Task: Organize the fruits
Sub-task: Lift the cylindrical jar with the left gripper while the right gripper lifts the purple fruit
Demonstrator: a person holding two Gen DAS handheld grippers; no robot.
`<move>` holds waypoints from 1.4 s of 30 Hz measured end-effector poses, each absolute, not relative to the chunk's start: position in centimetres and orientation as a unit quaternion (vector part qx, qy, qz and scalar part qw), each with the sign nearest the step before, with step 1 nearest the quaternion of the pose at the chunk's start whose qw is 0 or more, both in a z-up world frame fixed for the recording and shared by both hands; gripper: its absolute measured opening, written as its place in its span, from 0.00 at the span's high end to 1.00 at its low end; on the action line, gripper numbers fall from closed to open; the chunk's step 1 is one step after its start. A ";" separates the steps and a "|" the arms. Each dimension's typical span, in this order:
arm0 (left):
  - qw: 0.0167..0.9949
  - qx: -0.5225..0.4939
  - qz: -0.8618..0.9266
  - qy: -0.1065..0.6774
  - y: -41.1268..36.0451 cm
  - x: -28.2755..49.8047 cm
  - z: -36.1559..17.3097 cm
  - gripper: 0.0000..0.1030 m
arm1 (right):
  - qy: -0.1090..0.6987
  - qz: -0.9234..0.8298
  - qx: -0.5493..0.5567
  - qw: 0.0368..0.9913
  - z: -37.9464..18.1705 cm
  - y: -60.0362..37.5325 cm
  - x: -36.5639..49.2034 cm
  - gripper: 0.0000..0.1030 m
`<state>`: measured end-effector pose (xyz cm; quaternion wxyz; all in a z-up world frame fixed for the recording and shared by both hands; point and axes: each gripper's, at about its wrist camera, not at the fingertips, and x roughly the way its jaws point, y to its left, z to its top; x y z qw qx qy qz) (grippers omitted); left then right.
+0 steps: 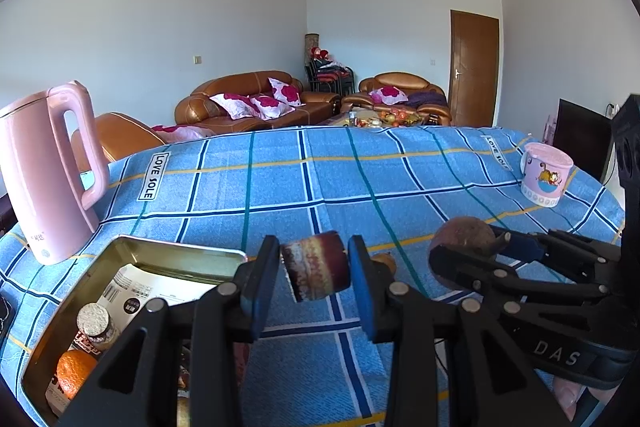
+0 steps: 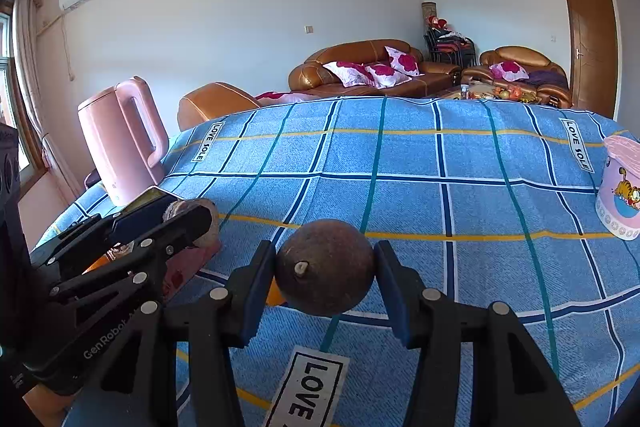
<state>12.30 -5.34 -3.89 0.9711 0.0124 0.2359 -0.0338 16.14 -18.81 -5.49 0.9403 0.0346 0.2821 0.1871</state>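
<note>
Left gripper (image 1: 314,273): clamped on a short striped cylinder (image 1: 316,267), dark red and cream in bands, pinched end to end between the 2 blue pads and lifted off the cloth, just right of the tin's far corner.

Right gripper (image 2: 325,277): clenched on a round brown fruit (image 2: 325,267), stub of stem facing the camera, both pads against its sides, clear of the tablecloth. Same gripper (image 1: 466,247) seen from the left wrist view at the right, the brown ball at its tip.

Below and left of the left gripper: an open metal tin (image 1: 132,251) on the table, holding an orange (image 1: 75,371), a small foil-topped jar (image 1: 94,323) and printed paper. Just behind the left gripper's right finger, a small tan fruit (image 1: 385,261) partly hidden; kind not clear.

Underneath everything: a blue checked tablecloth (image 1: 280,187) printed "LOVE SOLE".

Far left edge of the table: a pink kettle (image 1: 44,167), upright, handle toward the middle. Far right edge: a pink cartoon-cat mug (image 1: 545,173), upright, well apart from both grippers.

Beyond the table: brown leather sofas (image 1: 256,103) with pink-flowered cushions, and a brown door (image 1: 474,67), closed.
</note>
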 end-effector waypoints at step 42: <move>0.985 0.022 -0.013 0.170 -5.5 9.6 -3.0 0.64 | 0.181 0.182 0.012 0.966 -4.0 -19.0 12.1 0.49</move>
